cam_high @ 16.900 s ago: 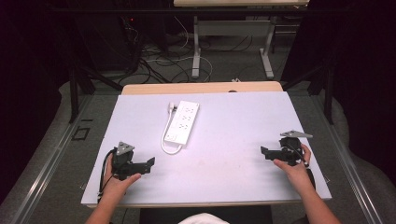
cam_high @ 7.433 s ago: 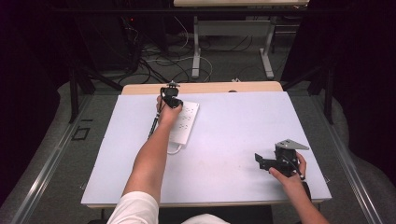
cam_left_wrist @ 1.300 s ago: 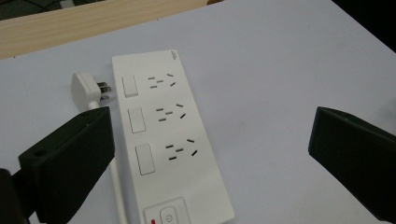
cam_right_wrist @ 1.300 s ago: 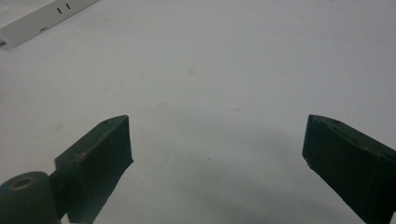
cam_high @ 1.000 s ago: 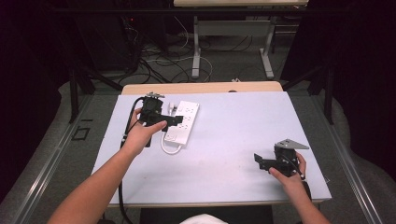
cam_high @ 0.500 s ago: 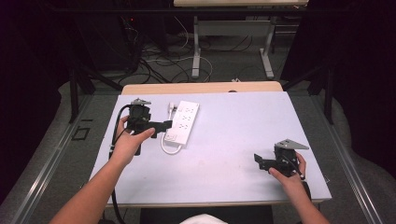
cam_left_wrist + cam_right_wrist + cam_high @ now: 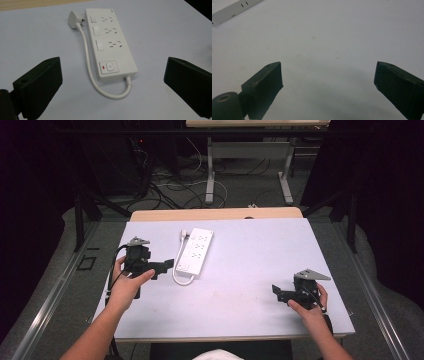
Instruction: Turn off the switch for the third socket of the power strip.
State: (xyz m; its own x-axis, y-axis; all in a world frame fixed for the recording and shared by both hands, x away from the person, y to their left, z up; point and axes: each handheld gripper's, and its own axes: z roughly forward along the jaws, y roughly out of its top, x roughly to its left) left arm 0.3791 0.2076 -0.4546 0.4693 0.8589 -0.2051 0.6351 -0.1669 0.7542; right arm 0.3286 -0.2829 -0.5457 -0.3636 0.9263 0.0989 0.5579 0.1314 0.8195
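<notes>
In the left gripper view the two black jaws stand wide apart at the lower corners of the frame, released, with nothing between them but table. Their lower ends are cut off by the bottom edge. The left gripper (image 7: pixel 161 265) sits left of centre in the high view, held by the person's left hand (image 7: pixel 126 285), its jaws aimed toward the power strip (image 7: pixel 195 251) and stopping just short of it, not touching.

In the right gripper view the jaws are likewise spread wide and released, holding nothing; the right-hand jaw runs off the frame's lower right corner. The right gripper (image 7: pixel 281 293) rests in the lower right of the high view, gripped by the right hand (image 7: pixel 310 306), well apart from the power strip.

The power strip lies flat on the pale table (image 7: pixel 250 255), in the upper middle of the high view. Its long axis runs from the lower left toward the upper right of that frame, slightly tilted. In the left gripper view the end with the power button (image 7: pixel 109 67) and a small red mark faces the camera, and three rows of sockets, each with a white switch, run away toward the top of the frame. The white cord (image 7: pixel 91 75) leaves the near end, loops round and runs up the strip's left side to the plug (image 7: pixel 74 19), which lies beside the far end. In the right gripper view just a corner of the strip (image 7: pixel 234 10) shows at the upper left, cut off by the frame.
</notes>
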